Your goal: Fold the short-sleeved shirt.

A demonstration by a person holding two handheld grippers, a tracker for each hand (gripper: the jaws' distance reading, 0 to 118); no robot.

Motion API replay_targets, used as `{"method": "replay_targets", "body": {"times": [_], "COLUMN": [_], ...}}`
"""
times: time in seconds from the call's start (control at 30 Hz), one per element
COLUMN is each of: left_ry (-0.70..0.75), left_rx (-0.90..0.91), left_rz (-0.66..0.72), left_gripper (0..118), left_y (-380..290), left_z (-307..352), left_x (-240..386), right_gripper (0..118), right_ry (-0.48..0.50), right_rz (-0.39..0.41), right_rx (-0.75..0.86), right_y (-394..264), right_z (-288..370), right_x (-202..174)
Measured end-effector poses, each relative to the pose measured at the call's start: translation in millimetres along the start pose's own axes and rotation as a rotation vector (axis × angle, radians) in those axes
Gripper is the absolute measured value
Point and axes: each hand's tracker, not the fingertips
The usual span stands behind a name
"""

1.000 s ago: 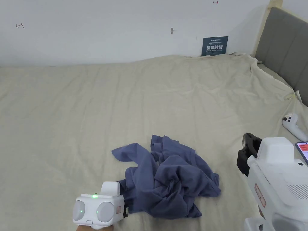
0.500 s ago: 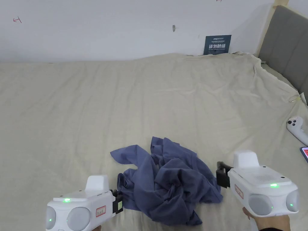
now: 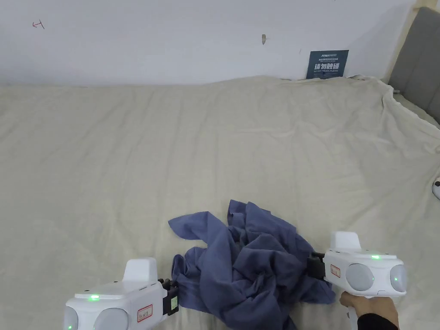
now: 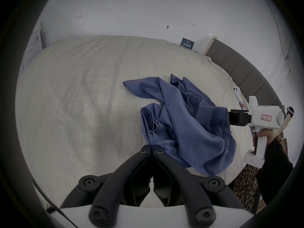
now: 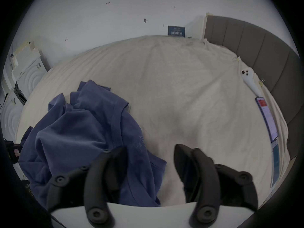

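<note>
A white controller (image 5: 249,78) lies beside a phone (image 5: 267,118) on the beige sheet (image 3: 129,163).

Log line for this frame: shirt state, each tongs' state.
shirt: crumpled on bed sheet, unfolded | left tongs: shut on shirt edge | right tongs: open at shirt's right edge

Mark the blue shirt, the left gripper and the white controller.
blue shirt (image 3: 253,266): head view, crumpled middle.
left gripper (image 4: 152,147): left gripper view, between its closed tips.
white controller (image 5: 249,79): right gripper view, on its body.

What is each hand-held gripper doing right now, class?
Left hand-held gripper: closed, pinching the blue shirt's edge.
Right hand-held gripper: open, one jaw over the shirt, gripping nothing.
</note>
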Motion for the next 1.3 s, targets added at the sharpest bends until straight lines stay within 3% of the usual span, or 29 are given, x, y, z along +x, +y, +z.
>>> {"method": "replay_targets", "body": {"times": [0.07, 0.13, 0.23, 0.63, 0.93, 1.3], "left_ry": [-0.001, -0.003, -0.006, -0.039, 0.111, 0.245], "left_rx": [0.000, 0.000, 0.004, 0.147, 0.351, 0.523], "left_rz": [0.003, 0.004, 0.009, 0.131, 0.121, 0.071], "left_gripper": [0, 0, 0, 0, 0, 0], "left_y": [-0.3, -0.5, -0.6, 20.8, 96.2, 198.8], "left_z": [-0.9, -0.6, 0.5, 38.9, 119.7, 190.3], "left_x": [-0.8, -1.1, -1.6, -28.3, -86.5, -104.7], "right_gripper": [39, 17, 7, 6, 6, 6], "right_ry": [0.002, 0.020, 0.017, 0.090, 0.110, 0.062], "right_rz": [-0.018, -0.024, 0.011, -0.016, -0.009, 0.019], "right_rx": [-0.029, -0.028, -0.032, 0.274, 0.455, 0.585], "right_y": [-2.1, -11.3, -10.4, 32.5, 91.8, 181.5], "right_z": [-9.6, -0.3, 15.2, 135.5, 220.9, 264.2], "right_x": [0.1, -10.0, -21.1, 0.0, 20.6, 22.3]}}
